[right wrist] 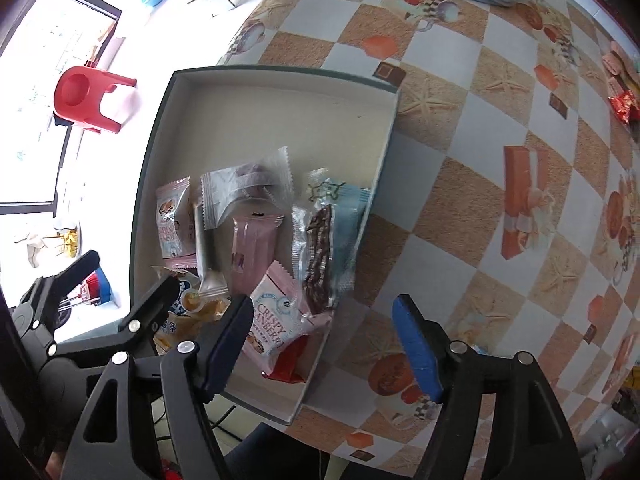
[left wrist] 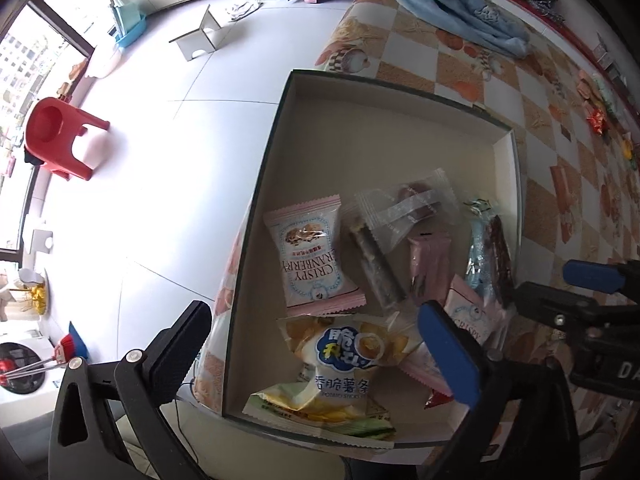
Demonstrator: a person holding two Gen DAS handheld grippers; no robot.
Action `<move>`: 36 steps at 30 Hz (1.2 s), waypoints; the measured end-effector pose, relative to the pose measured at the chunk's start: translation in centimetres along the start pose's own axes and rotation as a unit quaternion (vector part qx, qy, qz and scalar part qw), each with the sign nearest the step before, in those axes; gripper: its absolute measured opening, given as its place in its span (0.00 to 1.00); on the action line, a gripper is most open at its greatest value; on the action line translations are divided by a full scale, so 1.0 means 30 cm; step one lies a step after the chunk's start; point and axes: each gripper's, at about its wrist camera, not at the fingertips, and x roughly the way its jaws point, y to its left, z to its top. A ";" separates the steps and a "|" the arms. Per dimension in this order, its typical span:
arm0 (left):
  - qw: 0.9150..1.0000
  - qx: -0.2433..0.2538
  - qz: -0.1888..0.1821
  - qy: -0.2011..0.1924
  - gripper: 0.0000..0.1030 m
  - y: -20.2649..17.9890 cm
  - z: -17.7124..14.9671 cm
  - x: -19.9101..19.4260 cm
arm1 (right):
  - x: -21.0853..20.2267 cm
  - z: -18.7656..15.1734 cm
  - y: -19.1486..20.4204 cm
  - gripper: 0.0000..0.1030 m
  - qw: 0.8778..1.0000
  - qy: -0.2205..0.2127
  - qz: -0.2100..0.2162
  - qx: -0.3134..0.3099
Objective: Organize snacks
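Both my left gripper and right gripper hang wide and empty over the box, snacks heaped just below, gathered off the counter.

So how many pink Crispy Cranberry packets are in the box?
2. One Crispy Cranberry packet lies by the box's left wall. The second one sits near the right wall, half under the chocolate bar. More may hide underneath.
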 end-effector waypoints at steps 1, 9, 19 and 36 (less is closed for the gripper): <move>1.000 0.001 -0.001 -0.005 1.00 0.000 0.000 -0.007 | -0.006 -0.001 -0.004 0.94 1.000 -0.001 0.001 0.002; 0.997 0.012 0.061 -0.054 1.00 -0.025 0.001 -0.092 | -0.083 -0.045 -0.010 1.00 1.000 -0.022 -0.006 -0.010; 0.999 0.008 0.032 -0.036 1.00 -0.029 -0.004 -0.094 | -0.112 -0.062 -0.021 1.00 0.999 -0.031 -0.015 -0.008; 1.000 0.019 0.003 -0.019 1.00 -0.036 -0.052 -0.102 | -0.163 -0.068 0.009 1.00 0.995 -0.064 -0.074 -0.033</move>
